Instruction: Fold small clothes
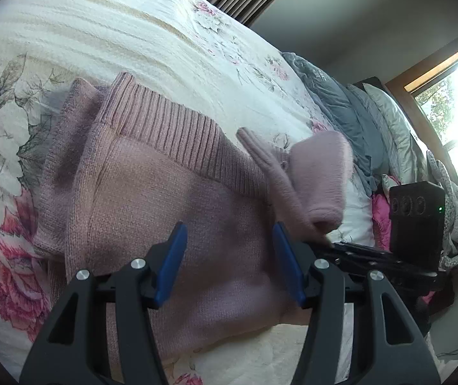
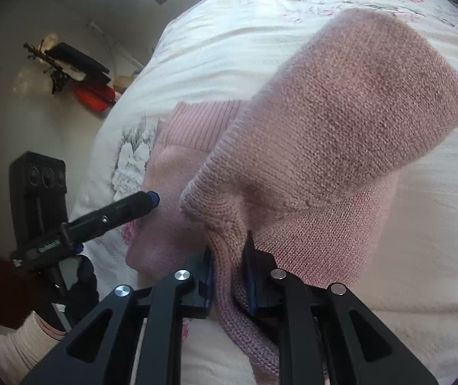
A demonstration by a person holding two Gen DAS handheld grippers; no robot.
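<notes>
Your pink knit sweater (image 1: 152,192) lies on the bed (image 1: 116,38), on a white bedspread with pink roses and grey leaves. Its ribbed band (image 1: 171,128) faces up toward the far side of the bed.

Your left hand-held gripper (image 1: 229,256) hangs just over the flat body of the sweater. Its two blue fingers (image 1: 171,263) are wide apart and hold nothing.

Your right hand-held gripper (image 2: 229,272) is pinched tight on a thick fold of the sweater (image 2: 341,122). The knit is squeezed between the blue pads, and a sleeve part is lifted up and puffs out above the rest of the sweater.

In the right wrist view you can see your left hand-held gripper (image 2: 152,199) from the side, with its blue tip close to the sweater's edge. There is small white writing on its black body, but it is too blurry to read.

Grey and pale pillows (image 1: 350,109) sit at the far end of the bed, near a bright window (image 1: 453,112). A black box with round holes (image 1: 416,221) shows a tiny green light.
</notes>
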